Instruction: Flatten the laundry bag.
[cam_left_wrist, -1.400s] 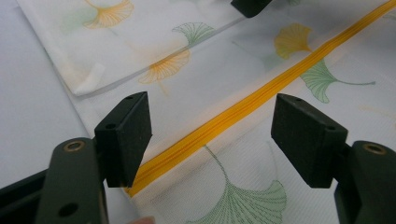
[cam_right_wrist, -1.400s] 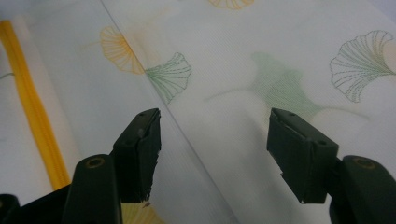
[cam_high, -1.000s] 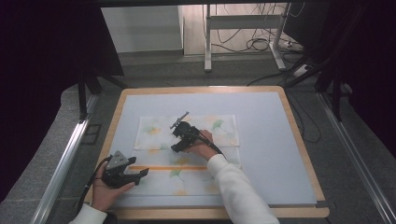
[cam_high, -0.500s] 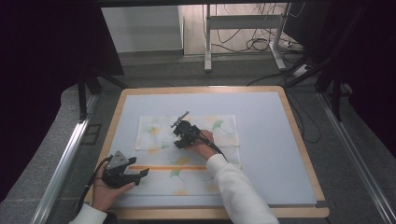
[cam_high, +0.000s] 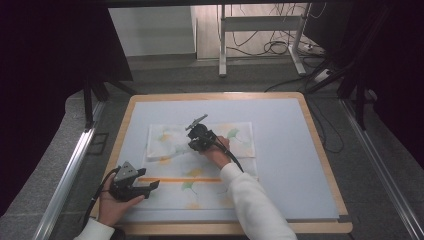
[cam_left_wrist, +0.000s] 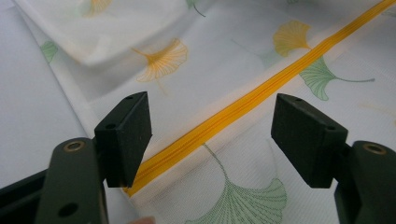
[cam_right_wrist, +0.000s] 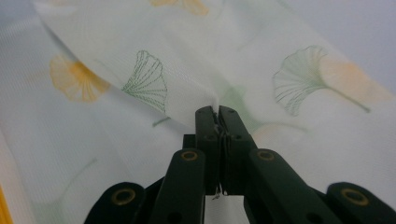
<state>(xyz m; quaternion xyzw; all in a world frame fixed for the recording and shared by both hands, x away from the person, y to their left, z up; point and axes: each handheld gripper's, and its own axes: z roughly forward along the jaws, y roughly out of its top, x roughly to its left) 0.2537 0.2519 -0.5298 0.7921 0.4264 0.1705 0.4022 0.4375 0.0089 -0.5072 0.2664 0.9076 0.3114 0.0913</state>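
A thin white cloth (cam_high: 200, 165) printed with ginkgo leaves and an orange stripe (cam_left_wrist: 261, 95) lies partly folded on a pale blue mat (cam_high: 285, 150). The right gripper (cam_right_wrist: 217, 114) has just closed, pinching the fold; the left gripper (cam_left_wrist: 212, 135) gapes wide over the stripe. Grey floor surrounds the table.

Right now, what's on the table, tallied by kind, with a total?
Ginkgo-print mesh cloth with orange zipper, folded layer pinched: 1
Handheld grippers: 2, the left gripper open beside the zipper, the right gripper having just closed on the cloth
Total: 3
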